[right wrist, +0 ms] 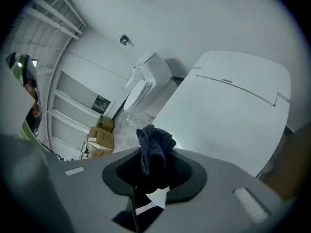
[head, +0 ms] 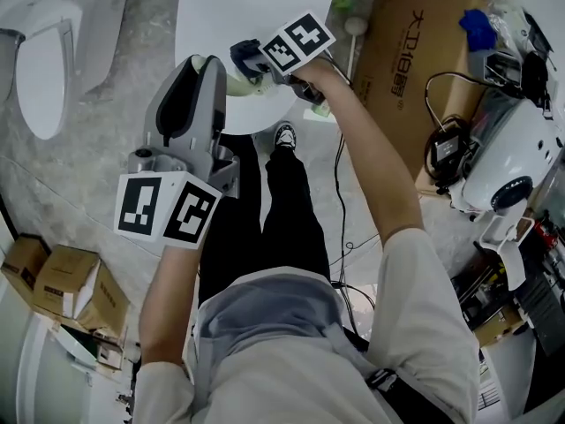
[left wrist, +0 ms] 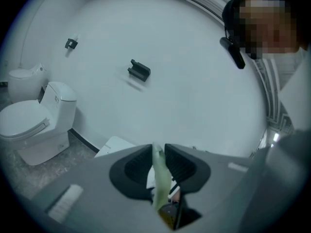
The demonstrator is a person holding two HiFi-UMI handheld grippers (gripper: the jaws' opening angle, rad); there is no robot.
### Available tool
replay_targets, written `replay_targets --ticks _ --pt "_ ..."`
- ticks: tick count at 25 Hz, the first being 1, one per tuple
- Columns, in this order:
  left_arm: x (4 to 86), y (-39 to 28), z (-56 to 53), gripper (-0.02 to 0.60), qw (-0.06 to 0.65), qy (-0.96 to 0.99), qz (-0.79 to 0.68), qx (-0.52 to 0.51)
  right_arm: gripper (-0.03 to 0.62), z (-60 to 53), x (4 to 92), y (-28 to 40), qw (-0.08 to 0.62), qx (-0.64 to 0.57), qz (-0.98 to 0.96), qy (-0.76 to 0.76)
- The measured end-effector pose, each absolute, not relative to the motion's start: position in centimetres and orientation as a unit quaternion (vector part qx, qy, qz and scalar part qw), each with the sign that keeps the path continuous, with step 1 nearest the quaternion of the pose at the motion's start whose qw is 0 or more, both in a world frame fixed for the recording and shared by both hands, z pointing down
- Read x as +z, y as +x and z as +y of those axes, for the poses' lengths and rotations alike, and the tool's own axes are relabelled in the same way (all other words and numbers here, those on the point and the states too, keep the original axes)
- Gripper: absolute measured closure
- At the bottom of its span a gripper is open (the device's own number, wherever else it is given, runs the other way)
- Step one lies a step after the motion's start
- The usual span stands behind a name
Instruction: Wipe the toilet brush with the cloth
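My left gripper [left wrist: 159, 154] clamps the pale green toilet brush [left wrist: 161, 181] by its handle. The right gripper [right wrist: 151, 165] pinches the dark cloth [right wrist: 153, 142], seemingly touching the brush, though the head view is unclear.

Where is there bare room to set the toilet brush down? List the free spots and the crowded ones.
Free: the white surface straight ahead, and the grey floor between it and the toilet. Crowded: the right side, with cables and equipment; small boxes fill the lower left.
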State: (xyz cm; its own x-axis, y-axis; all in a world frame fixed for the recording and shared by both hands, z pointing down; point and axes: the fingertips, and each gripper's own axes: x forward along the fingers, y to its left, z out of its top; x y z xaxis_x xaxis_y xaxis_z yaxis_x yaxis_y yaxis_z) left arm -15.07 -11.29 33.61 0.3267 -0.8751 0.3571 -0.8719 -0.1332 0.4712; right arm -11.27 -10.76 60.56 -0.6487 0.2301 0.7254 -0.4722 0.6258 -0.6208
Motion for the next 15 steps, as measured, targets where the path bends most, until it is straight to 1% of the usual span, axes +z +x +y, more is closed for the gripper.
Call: replay_targets --ticks 9,15 --pt "33.5 -15.0 -11.2 0.581 0.305 0.751 -0.586 0.002 0.483 -11.4 60.7 -9.4 0.385 0.472 -0.786 0.104" --pt "33.5 -14.9 -11.3 0.581 0.302 0.751 -0.587 0.004 0.484 -11.8 60.9 -7.9 0.343 0.531 -0.764 0.126"
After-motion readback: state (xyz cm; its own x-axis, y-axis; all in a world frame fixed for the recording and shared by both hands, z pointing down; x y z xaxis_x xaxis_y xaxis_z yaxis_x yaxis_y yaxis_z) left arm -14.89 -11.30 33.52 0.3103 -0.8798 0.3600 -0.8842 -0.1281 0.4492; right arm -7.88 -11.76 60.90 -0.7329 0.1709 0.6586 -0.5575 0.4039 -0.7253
